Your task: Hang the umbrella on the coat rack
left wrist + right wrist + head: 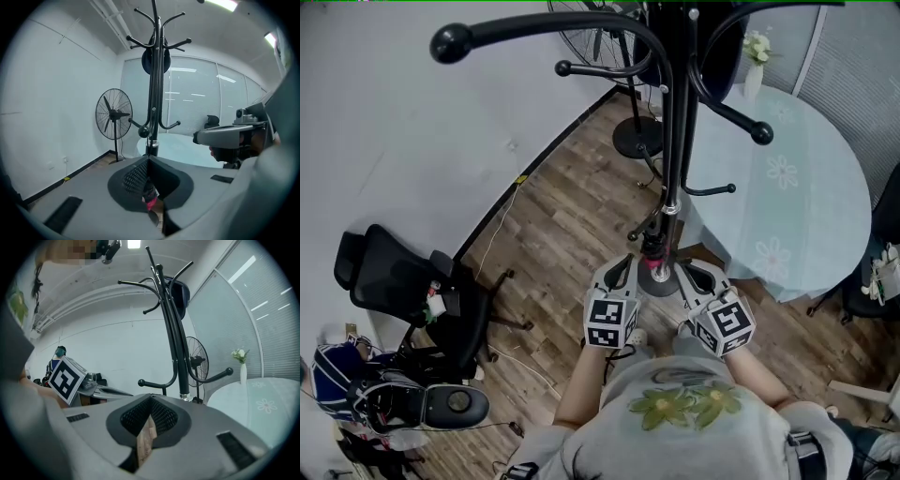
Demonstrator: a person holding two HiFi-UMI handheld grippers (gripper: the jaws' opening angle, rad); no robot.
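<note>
The black coat rack [675, 141] stands right in front of me, its curved hooks spreading overhead; it also rises ahead in the left gripper view [153, 93] and the right gripper view [173, 343]. Low against its pole sits a pink and black thing [656, 270] that looks like the folded umbrella; how it is attached I cannot tell. A pink bit of it [150, 202] shows below the left jaws. My left gripper [623, 267] [149, 159] is just left of it, jaws shut and empty. My right gripper [694, 272] [151, 397] is just right of it, jaws also shut and empty.
A round table with a pale flowered cloth [806, 178] and a vase of flowers [755, 56] stands to the right of the rack. A standing fan [114, 114] is behind it by the wall. A black office chair [403, 281] and bags [356, 394] lie at the left.
</note>
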